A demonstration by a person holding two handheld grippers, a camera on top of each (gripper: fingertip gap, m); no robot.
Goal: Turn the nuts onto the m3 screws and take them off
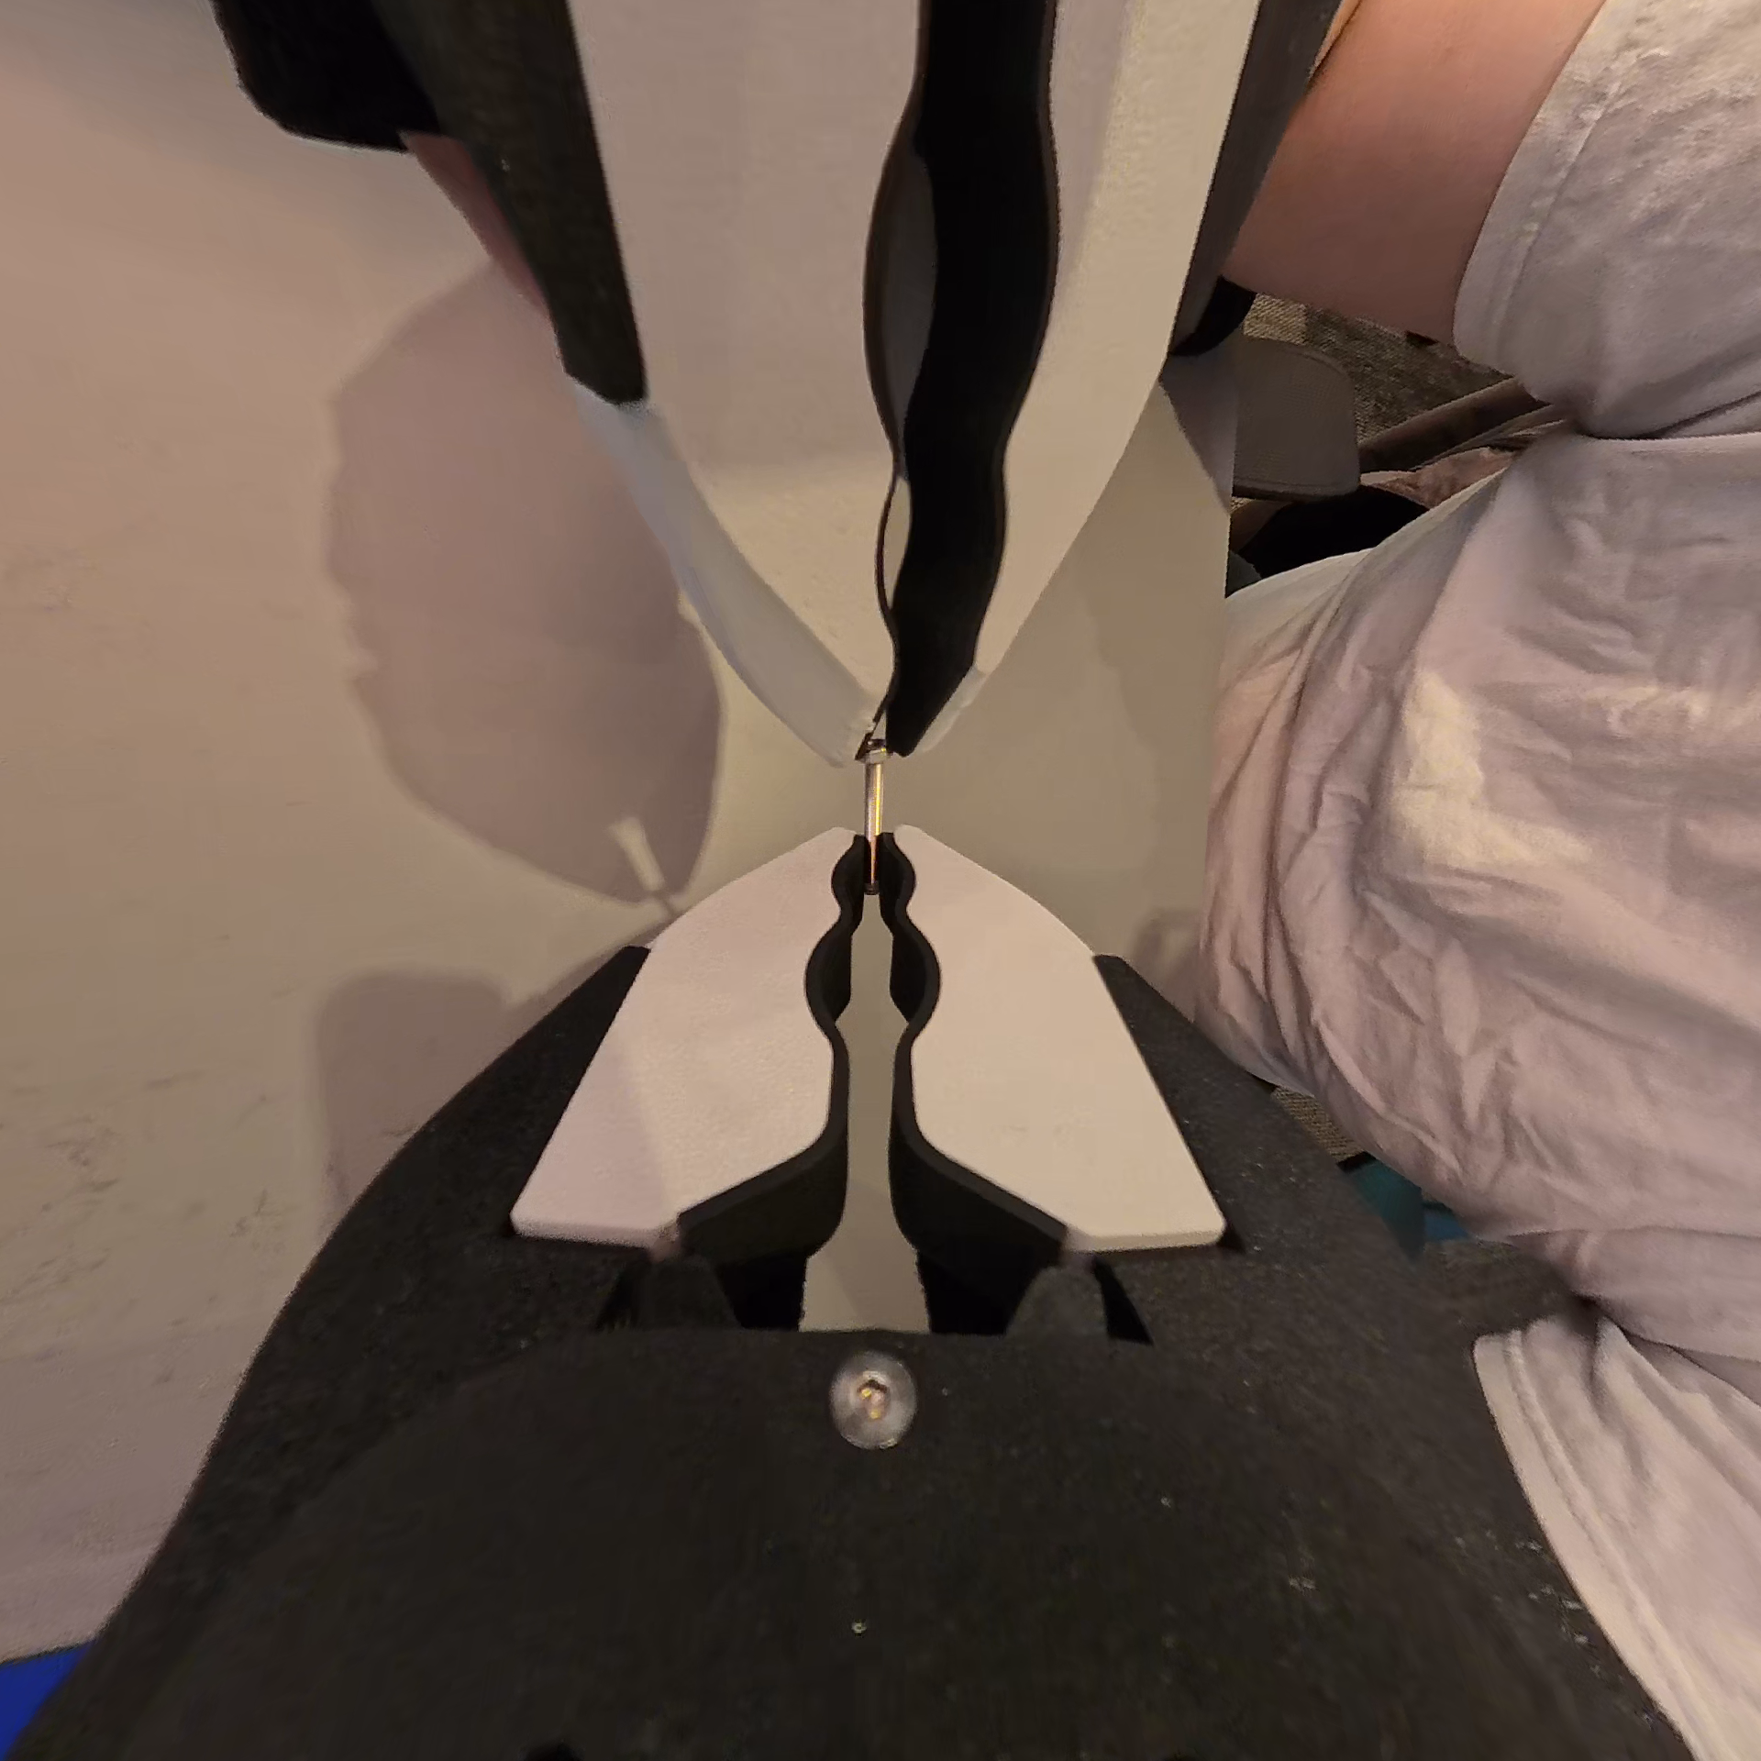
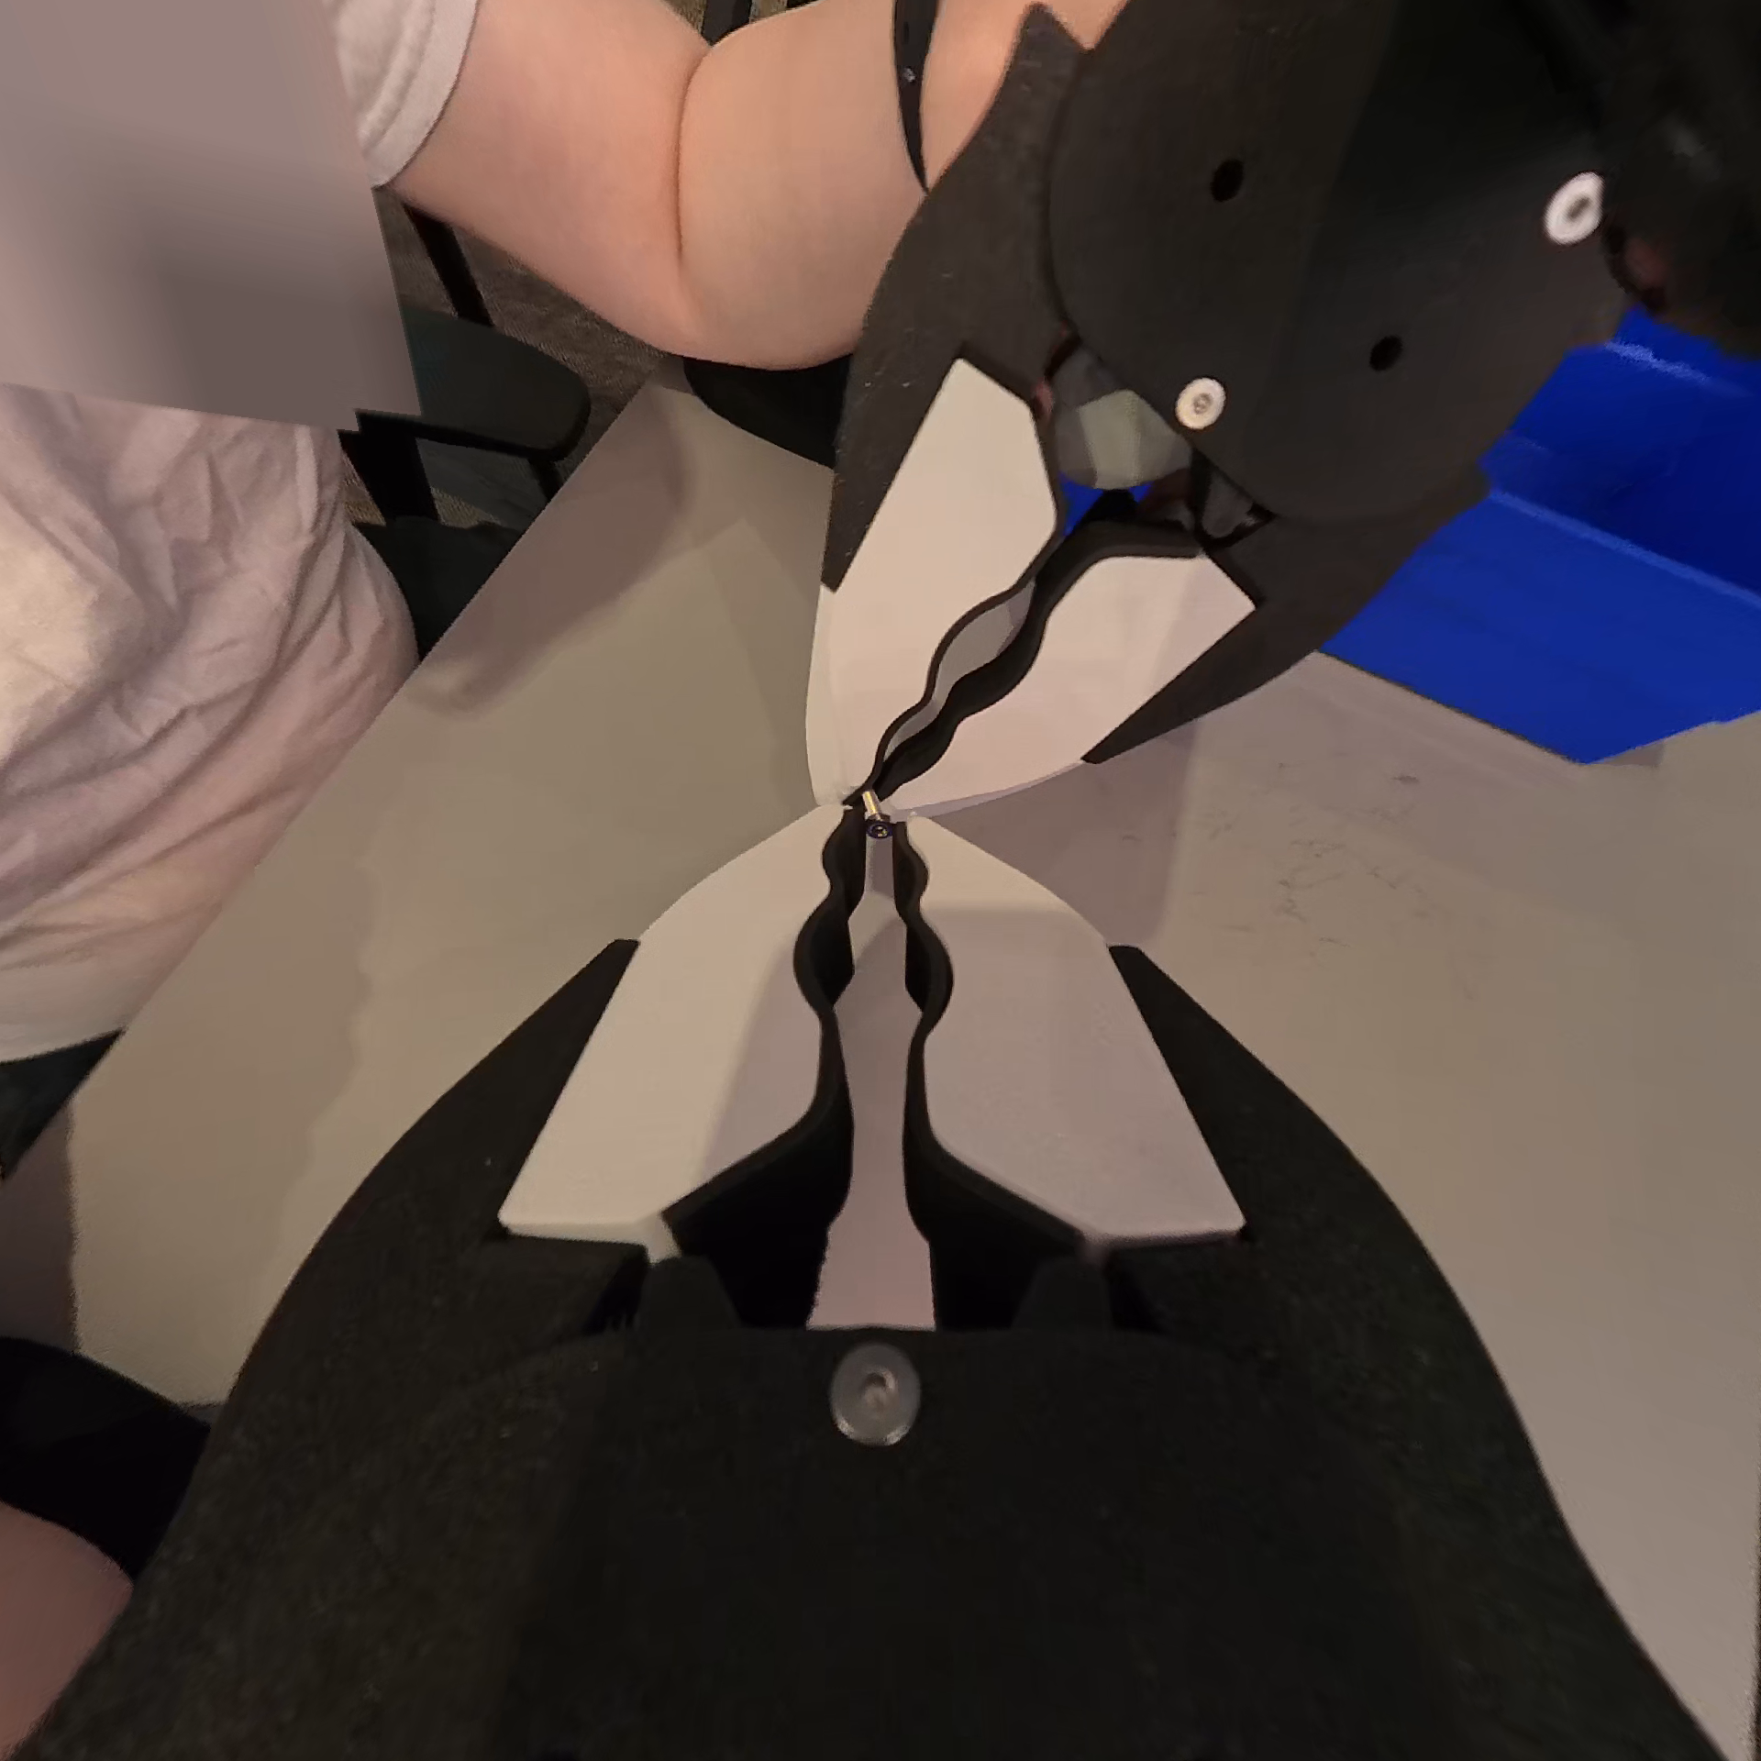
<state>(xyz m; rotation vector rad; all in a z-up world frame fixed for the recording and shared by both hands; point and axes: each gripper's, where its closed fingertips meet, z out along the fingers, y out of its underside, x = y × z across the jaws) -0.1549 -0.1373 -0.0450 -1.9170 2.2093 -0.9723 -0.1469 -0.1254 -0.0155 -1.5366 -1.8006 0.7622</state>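
Left wrist view: left gripper (image 1: 872,843) pinching m3 screw (image 1: 873,805) shank, axis pointing straight into right gripper (image 1: 877,748) clamped on nut (image 1: 871,750).

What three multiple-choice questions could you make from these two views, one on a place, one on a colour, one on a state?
1. Where is the screw?
A. flat on the table
B. held in the air between the two grippers
C. in the bin

2. What colour is the bin?
A. blue
B. red
C. green

3. How is the left gripper?
A. wide open
B. shut on the screw
C. out of view

Answers:
1 B, the right gripper and the left one meet tip to tip at it, above the table.
2 A, it shows blue behind the left gripper.
3 B, its tips pinch the shaft.
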